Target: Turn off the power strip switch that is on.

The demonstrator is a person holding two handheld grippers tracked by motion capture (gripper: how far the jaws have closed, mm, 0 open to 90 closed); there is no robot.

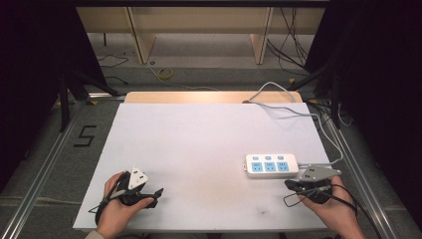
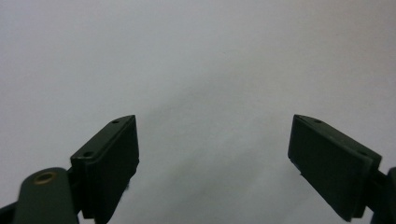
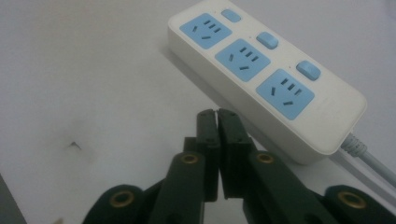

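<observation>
A white power strip with three blue sockets and three blue switches lies on the white table at the right. Its grey cable runs off the far edge. My right gripper rests just in front of the strip's right end, held by a hand, its jaws shut together with nothing between them. In the right gripper view the strip lies just beyond the closed right gripper. My left gripper sits near the front left of the table. In the left gripper view this gripper stands open over bare table.
Beyond the table's far edge are a wooden strip, a floor with loose cables and wooden frame legs. A metal rail runs along the left side and another along the right. A small dark mark sits on the table front.
</observation>
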